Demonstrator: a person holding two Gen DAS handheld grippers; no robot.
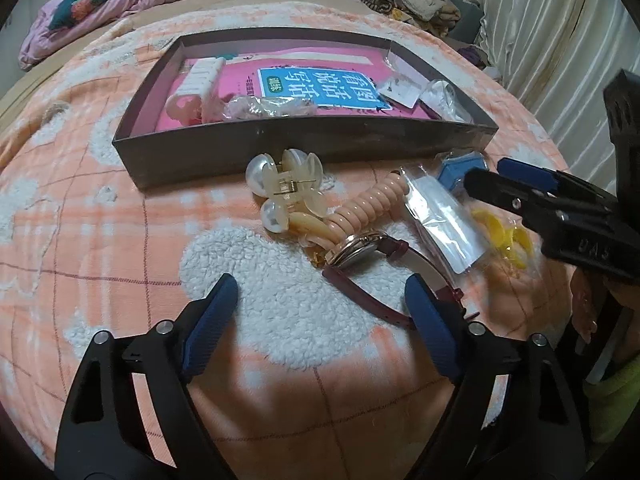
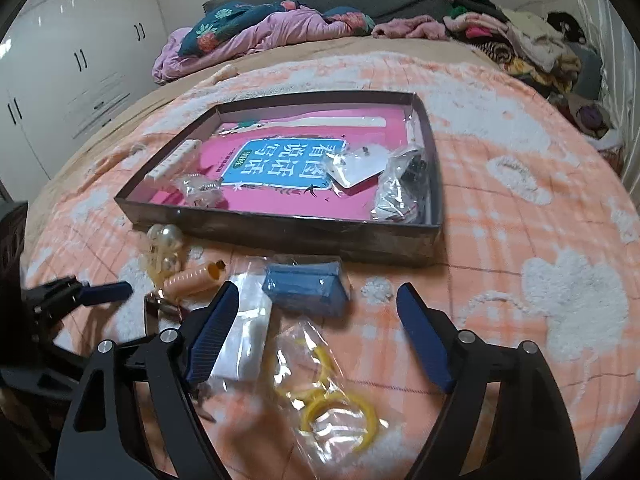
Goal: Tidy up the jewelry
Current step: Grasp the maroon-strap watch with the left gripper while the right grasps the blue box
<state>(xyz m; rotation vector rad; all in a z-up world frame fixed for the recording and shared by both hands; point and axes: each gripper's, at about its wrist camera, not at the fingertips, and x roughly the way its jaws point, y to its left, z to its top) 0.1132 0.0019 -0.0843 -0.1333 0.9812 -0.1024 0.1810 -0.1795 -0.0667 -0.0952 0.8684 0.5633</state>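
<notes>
Bed with peach and white fleece blanket (image 1: 100, 216), shallow dark tray (image 1: 304, 148) lying on it toward the far side, pink book (image 1: 320, 88) inside plus a white comb-like clip (image 1: 202, 74), a small card (image 1: 400, 90) and clear bags. Loose jewelry sits on the blanket just near of the tray: pearl claw clip (image 1: 280, 188), pink coil hair tie (image 1: 360, 208), watch (image 1: 360, 250) with dark red strap, flat clear packet (image 1: 444, 220), blue piece in a bag (image 2: 306, 286), bag of yellow rings (image 2: 332, 396). Left gripper (image 1: 320, 300) low over blanket, fingers spread wide, nothing gripped; watch strap end lies just by the right finger (image 1: 428, 312), contact unclear. Right gripper (image 2: 316, 316) over the yellow ring bag and clear packet, fingers apart, grasping nothing, blue piece just beyond the tips. Piled clothes (image 2: 520, 44) and bedding at far end of bed, white wardrobe (image 2: 60, 60) far left
</notes>
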